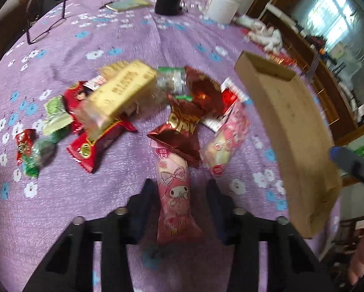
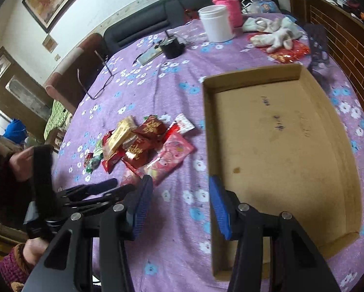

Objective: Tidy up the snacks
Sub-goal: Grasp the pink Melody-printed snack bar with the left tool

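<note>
A pile of snack packets (image 1: 143, 102) lies on the purple flowered tablecloth (image 1: 133, 43). My left gripper (image 1: 179, 204) is open, its fingers on either side of a long pink cartoon packet (image 1: 176, 194) at the pile's near end. A brown cardboard tray (image 1: 289, 131) sits to the right. In the right wrist view the tray (image 2: 279, 146) is empty, and my right gripper (image 2: 179, 204) is open and empty, straddling its near left wall. The pile (image 2: 143, 146) and my left gripper (image 2: 101, 187) lie to its left.
At the far side stand a white jar (image 2: 216, 24), a pink bottle (image 2: 227, 2), a black cup (image 2: 172, 47), a notepad (image 2: 149, 56), glasses (image 2: 96, 82) and white gloves (image 2: 277, 34). A dark sofa (image 2: 157, 17) is behind the table.
</note>
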`<state>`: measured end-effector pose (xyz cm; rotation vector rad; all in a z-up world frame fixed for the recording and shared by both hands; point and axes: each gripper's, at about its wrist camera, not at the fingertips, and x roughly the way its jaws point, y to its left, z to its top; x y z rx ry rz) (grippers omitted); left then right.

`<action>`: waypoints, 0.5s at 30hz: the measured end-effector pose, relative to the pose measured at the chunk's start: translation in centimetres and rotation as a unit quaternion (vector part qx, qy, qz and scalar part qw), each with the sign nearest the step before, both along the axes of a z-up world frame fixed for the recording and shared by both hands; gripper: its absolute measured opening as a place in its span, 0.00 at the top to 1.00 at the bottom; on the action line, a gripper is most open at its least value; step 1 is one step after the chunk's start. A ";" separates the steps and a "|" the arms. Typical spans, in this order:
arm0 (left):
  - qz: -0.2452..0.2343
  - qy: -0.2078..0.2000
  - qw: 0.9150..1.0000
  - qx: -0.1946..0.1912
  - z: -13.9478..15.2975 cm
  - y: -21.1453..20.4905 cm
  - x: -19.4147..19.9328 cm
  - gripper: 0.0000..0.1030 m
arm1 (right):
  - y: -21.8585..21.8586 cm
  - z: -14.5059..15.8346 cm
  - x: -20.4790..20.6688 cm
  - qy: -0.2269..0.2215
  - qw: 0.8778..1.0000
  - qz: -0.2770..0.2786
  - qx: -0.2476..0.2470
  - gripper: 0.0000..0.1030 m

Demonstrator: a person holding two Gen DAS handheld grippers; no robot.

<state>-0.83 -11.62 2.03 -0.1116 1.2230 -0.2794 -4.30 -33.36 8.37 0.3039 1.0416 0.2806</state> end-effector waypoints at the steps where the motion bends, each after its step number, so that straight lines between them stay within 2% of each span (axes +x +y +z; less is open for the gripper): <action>1: 0.000 -0.013 1.000 0.009 0.2 -0.3 0.0 0.63 | -0.3 0.0 -0.1 -0.001 1.000 -0.002 -0.002 0.54; 2: -0.004 -0.012 1.000 0.016 0.1 -0.6 0.2 0.65 | -0.5 0.0 -0.1 -0.001 1.000 -0.003 -0.002 0.54; 3: -0.006 -0.017 0.999 0.027 0.2 -0.8 0.2 0.74 | -0.8 -0.1 -0.2 -0.001 1.000 -0.003 0.002 0.54; 4: -0.008 -0.019 0.999 0.033 0.2 -0.9 0.2 0.77 | -0.9 -0.1 -0.1 0.001 1.000 -0.004 0.004 0.54; 11: -0.011 -0.034 0.999 0.032 0.0 0.4 -2.0 0.77 | -0.1 -0.9 0.8 0.020 0.999 0.001 0.025 0.54; 15: -0.006 -0.039 0.999 0.034 -0.1 1.8 -3.3 0.77 | 1.7 -1.3 1.9 0.036 0.999 0.015 0.035 0.54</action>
